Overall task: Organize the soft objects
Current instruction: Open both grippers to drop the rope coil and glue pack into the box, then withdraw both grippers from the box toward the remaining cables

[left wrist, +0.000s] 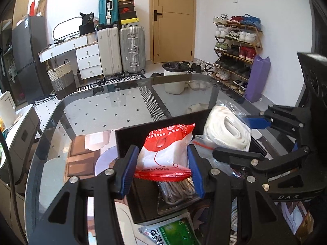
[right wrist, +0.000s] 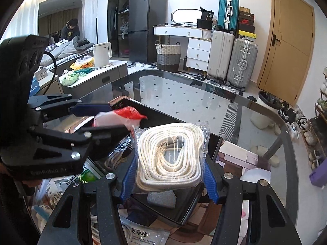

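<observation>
Now | left tongs pinching red-white glue packet | right tongs pinching bagged white rope coil

— What can we read here?
— On our red-and-white packet: "balloon glue" and "Made in China".
— And the grippers?
— "DAS" on the right gripper; the left gripper's lettering is too blurred.

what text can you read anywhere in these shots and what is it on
"balloon glue" and "Made in China": red and white plastic packet held in the left gripper.
"DAS": black body of the right gripper.
Chinese characters on the green and white sachet: too blurred to read.
Shoebox logos: too small.
</observation>
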Available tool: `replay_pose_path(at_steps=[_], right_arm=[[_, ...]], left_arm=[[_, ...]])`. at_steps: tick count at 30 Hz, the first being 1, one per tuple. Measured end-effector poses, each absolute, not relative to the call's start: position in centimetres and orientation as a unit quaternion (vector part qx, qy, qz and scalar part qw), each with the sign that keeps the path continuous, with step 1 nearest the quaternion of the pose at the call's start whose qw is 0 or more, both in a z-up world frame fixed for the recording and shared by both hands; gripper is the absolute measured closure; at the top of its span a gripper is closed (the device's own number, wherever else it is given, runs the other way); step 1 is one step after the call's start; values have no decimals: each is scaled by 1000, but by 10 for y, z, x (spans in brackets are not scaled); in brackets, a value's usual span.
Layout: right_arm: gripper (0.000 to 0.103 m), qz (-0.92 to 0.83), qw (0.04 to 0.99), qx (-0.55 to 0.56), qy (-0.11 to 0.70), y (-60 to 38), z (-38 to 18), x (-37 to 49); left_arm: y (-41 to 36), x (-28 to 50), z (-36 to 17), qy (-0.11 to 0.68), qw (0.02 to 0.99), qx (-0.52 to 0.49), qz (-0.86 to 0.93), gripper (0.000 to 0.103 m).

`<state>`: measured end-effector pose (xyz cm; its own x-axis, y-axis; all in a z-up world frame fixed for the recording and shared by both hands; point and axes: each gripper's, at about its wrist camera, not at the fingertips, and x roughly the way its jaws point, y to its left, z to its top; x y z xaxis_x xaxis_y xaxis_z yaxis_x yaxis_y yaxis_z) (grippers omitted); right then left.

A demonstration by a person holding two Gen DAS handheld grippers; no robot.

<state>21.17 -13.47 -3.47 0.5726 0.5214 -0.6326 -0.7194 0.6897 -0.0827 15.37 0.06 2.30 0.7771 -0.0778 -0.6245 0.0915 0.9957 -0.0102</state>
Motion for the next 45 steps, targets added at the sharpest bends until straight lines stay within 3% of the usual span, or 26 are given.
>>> replay_pose_path(at_steps=[8,11,16,18,23,25,27,29,31,45], right_arm=[[44,358,866,-184,296,-131,-44,219],[38,358,868,-184,291,-132,-43,217],[18,347,878,-179,275,-143,-38,206],[16,338,883,-172,277,-151,-36,203],[4,318,894,-143,282,-175,-33,191],[1,317,896,-120,287,-187,-32,187],[1,316,897,-108,290,-192,-31,183],[1,312,898,-103,292,-197,-31,175],[1,307,900,-104,292,-198,-31,168],[1,318,894,-106,297,-207,-37,123]], left_arm=[[5,163,13,343,939,8,-40,56],[2,165,12,343,938,15,-40,55],[0,165,11,346,937,12,-43,54],[0,162,12,346,937,9,-46,50],[-4,150,19,339,939,6,-51,26],[-6,142,24,333,941,5,-56,23],[-9,134,29,328,943,6,-59,20],[-8,125,32,323,945,2,-56,5],[-7,115,34,320,946,-4,-54,0],[8,63,26,323,946,-22,-36,0]])
